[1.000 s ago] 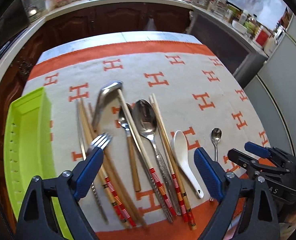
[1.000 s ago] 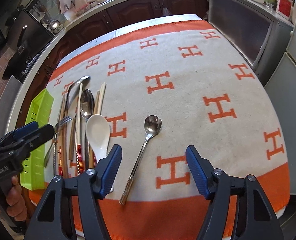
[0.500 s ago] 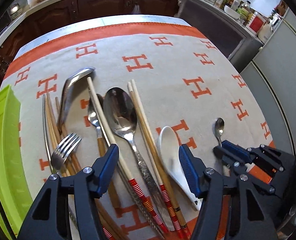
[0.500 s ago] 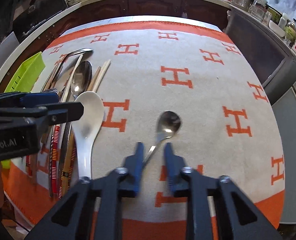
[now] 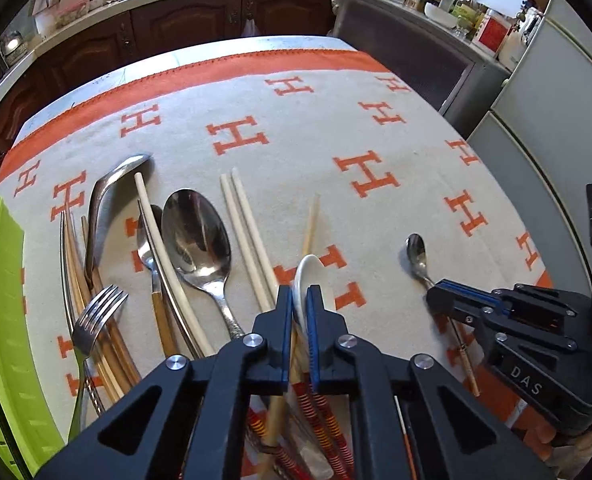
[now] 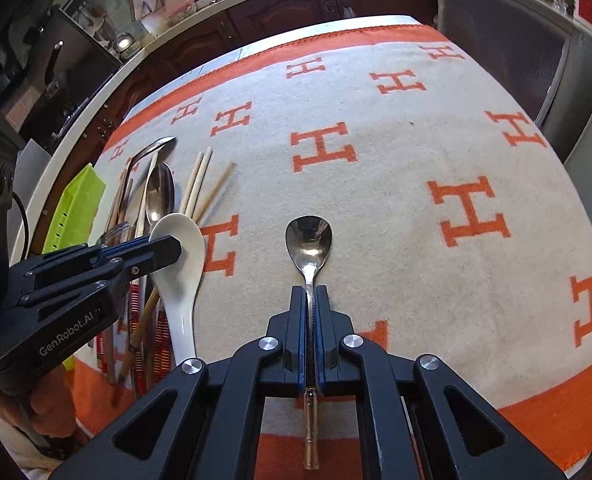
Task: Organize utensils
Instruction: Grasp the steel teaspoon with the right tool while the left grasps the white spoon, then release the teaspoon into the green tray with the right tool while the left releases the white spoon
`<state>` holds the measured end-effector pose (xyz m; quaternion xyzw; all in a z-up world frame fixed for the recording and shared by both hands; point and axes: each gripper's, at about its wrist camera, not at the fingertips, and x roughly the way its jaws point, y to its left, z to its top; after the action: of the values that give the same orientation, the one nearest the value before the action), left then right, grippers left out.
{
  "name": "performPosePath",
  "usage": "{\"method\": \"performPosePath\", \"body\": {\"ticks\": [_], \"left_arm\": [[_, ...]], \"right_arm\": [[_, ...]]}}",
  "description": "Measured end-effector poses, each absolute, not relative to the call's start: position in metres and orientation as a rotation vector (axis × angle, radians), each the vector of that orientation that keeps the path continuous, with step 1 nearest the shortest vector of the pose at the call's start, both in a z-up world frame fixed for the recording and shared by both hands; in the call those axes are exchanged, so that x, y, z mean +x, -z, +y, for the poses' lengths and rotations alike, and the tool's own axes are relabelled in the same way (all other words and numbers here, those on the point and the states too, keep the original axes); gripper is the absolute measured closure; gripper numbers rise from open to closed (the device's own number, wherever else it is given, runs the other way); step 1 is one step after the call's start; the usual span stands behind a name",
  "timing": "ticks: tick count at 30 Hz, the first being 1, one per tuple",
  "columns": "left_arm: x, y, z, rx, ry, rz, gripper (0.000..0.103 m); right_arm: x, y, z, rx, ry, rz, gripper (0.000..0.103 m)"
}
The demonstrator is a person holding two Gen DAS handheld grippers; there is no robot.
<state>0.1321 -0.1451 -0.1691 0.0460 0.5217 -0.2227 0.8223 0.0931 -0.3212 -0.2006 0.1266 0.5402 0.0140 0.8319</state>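
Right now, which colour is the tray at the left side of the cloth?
Lime green; the tray shows best in the left wrist view.

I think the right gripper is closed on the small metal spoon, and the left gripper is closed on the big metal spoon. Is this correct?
Not quite. The right gripper is indeed closed on the small metal spoon, but the left gripper is closed on the white ceramic spoon, not the big metal spoon, which lies untouched on the cloth. The left wrist view shows this.
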Motion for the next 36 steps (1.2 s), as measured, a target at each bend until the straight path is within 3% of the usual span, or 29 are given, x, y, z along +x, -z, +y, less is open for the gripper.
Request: {"method": "performPosePath", "body": {"ticks": [17,30,36], "left_arm": [[0.098,0.114,-0.101,-0.038,0.466,1.009,0.1],[0.074,0.042,0.019,-0.095,0.204,0.912,0.1],[0.071,0.032,0.077,-0.076,0.052,0.872,0.099]], "right_arm": [[0.063,0.156,-0.298,0.3,-0.114,1.057,0.099],[0.078,0.105,-0.208,0.207,-0.259,1.024,0.099],[0.1,0.083,-0.157,0.253,-0.344,1.009,0.099]]}}
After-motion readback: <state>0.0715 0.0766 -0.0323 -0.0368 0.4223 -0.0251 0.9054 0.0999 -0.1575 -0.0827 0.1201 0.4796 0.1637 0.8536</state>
